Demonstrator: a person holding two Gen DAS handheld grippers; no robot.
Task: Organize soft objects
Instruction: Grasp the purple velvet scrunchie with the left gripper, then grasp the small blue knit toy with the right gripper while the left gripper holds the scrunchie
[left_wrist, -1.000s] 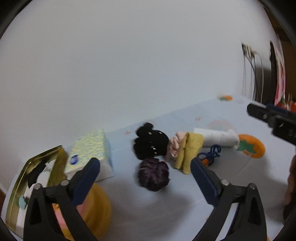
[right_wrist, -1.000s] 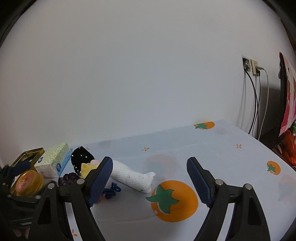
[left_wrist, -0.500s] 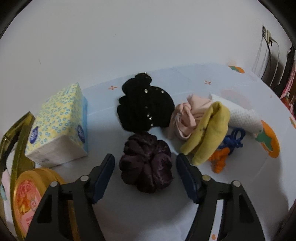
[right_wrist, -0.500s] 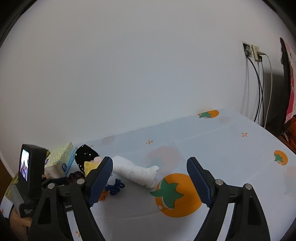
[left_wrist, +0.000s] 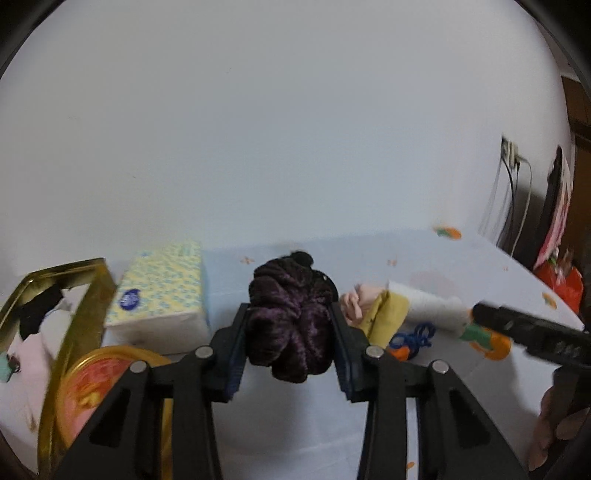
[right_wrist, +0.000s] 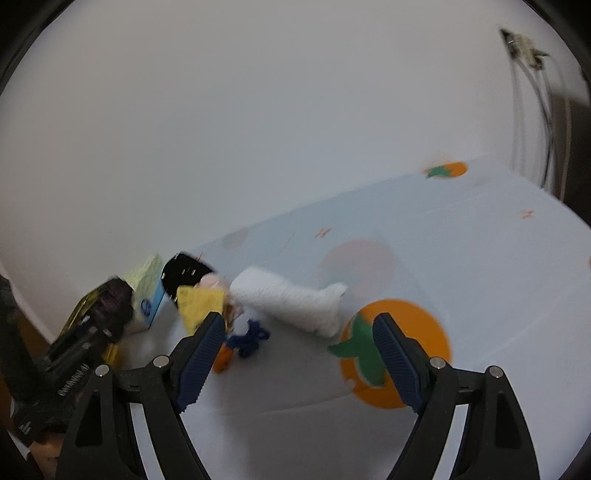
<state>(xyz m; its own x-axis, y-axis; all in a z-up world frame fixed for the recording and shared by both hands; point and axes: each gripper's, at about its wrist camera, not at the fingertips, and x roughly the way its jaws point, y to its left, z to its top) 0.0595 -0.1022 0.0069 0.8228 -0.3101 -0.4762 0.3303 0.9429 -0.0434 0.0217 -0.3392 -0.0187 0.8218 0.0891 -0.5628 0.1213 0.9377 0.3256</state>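
At far left a gold metal tin (left_wrist: 86, 291) stands open beside a yellow-and-blue patterned tissue pack (left_wrist: 162, 291). The left gripper (left_wrist: 290, 341) is closing its jaws on a dark purple velvet scrunchie (left_wrist: 291, 325), pads pressing both its sides, raised clear of the pale blue persimmon-print tablecloth (right_wrist: 480, 266). Rightward lie a folded yellow cloth (right_wrist: 199, 301) and a white knitted roll (right_wrist: 295, 299). The right gripper (right_wrist: 299, 354) hovers with jaws spread wide, holding nothing.

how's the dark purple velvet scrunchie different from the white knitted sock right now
The dark purple velvet scrunchie is bunched and round; the white knitted sock is long and stretched out. The scrunchie sits between the closing left gripper jaws; the sock lies untouched on the tablecloth. Both are soft fabric.
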